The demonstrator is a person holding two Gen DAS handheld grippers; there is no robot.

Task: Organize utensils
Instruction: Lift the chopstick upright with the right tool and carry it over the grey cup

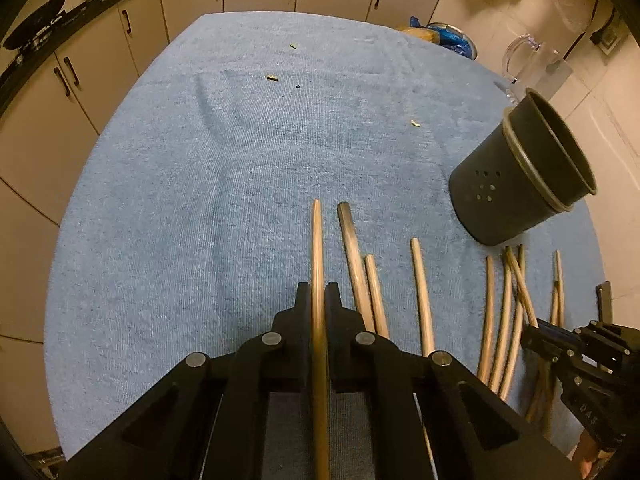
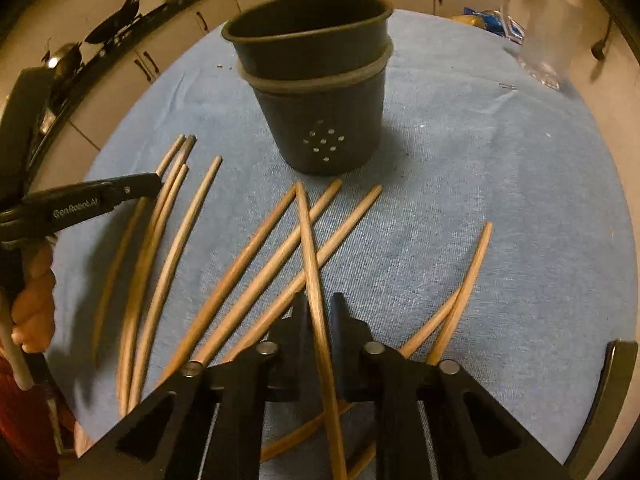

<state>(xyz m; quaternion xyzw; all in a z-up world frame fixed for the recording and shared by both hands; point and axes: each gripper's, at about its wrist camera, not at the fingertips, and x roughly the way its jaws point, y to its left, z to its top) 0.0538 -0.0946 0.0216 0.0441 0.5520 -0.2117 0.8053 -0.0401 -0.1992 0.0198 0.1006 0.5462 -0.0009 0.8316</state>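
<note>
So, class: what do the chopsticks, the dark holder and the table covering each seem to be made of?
Chopsticks: probably wood or bamboo, tan and matte, one with a darkened tip.
Holder: likely plastic, dull dark grey with punched drain holes and a paler band below the rim.
Table covering: blue cloth, seemingly towelling, with a ribbed nap.

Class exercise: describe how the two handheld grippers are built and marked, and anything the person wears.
Both the left gripper and right gripper are matte black, angular frames with silver round pins and triangular cut-outs. White lettering runs along the left one's side, above a pale handle. A dark red sleeve shows.
</note>
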